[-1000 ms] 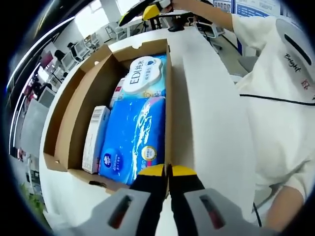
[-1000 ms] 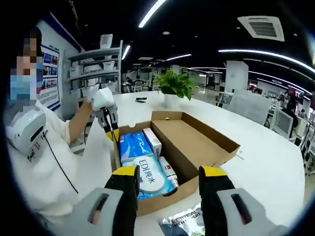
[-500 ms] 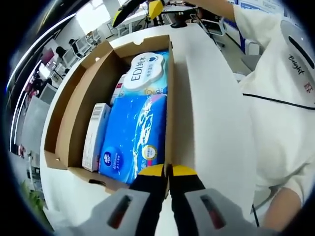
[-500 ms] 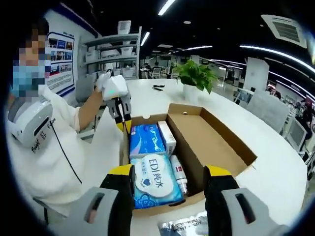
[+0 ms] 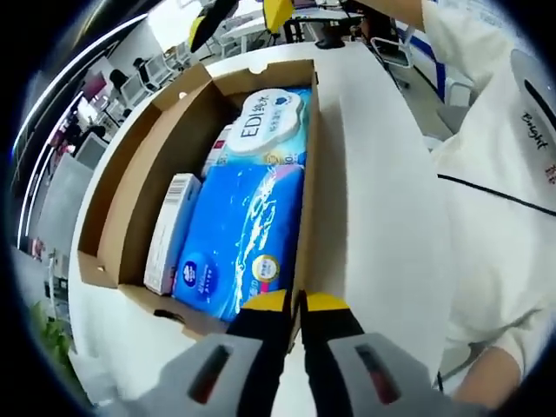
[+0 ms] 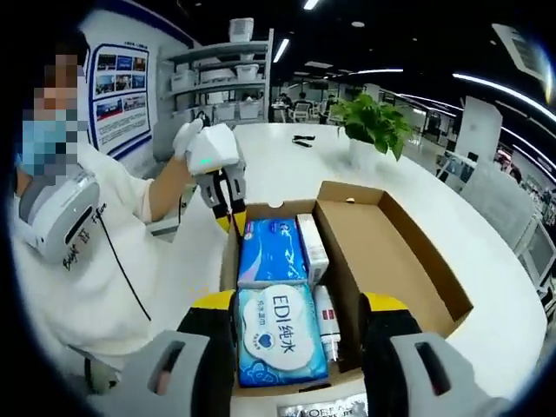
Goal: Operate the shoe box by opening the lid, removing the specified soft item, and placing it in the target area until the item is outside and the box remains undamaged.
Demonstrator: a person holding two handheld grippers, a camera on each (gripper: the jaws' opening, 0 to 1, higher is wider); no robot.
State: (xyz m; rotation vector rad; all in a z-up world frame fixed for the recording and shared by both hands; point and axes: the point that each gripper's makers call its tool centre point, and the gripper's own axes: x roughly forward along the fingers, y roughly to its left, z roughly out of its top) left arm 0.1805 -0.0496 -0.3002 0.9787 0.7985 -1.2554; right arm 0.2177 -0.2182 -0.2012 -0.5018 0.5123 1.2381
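The open cardboard shoe box holds a blue soft tissue pack, a white-and-blue EDI pack and a slim white carton. My left gripper is shut on the top edge of the box's side wall at a corner. The right gripper view shows that left gripper in a gloved hand, clamped on the far wall of the box. My right gripper hovers open over the near end, with the EDI pack between its jaws in view; I cannot tell if they touch. The blue pack lies beyond.
The box's empty brown half lies beside the items. A small tube sits next to the EDI pack. A silver packet lies on the white table, and a potted plant stands farther back. A person in white stands at the table's edge.
My right gripper has moved in closer over the box, still open, so the EDI pack now lies between its jaws in view. My left gripper stays clamped on the box wall.
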